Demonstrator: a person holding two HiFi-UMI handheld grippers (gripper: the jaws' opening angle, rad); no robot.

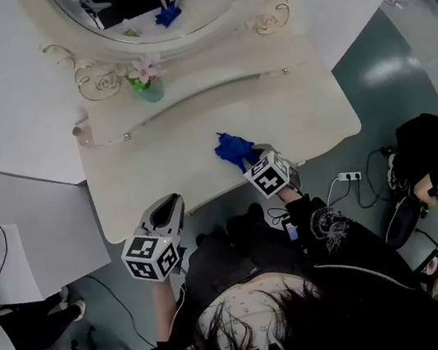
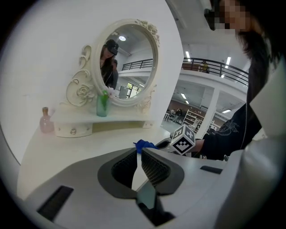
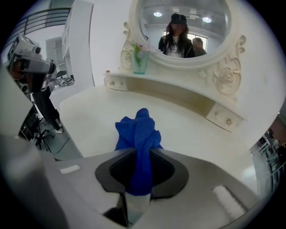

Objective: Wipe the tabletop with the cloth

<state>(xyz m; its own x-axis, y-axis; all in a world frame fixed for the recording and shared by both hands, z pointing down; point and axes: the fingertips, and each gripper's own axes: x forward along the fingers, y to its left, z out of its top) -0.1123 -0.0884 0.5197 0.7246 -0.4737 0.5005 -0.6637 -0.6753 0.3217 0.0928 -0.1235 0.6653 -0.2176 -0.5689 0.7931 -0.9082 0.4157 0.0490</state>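
Right gripper clamps the cloth on the tabletop; left gripper (empty) is closed, at the front edge.

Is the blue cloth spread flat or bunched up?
Bunched up: the blue cloth pokes out in crumpled folds from the right gripper, whose jaws pinch it.

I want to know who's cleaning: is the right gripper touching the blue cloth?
Touching. In the right gripper view, the right gripper is clamped on the blue cloth.
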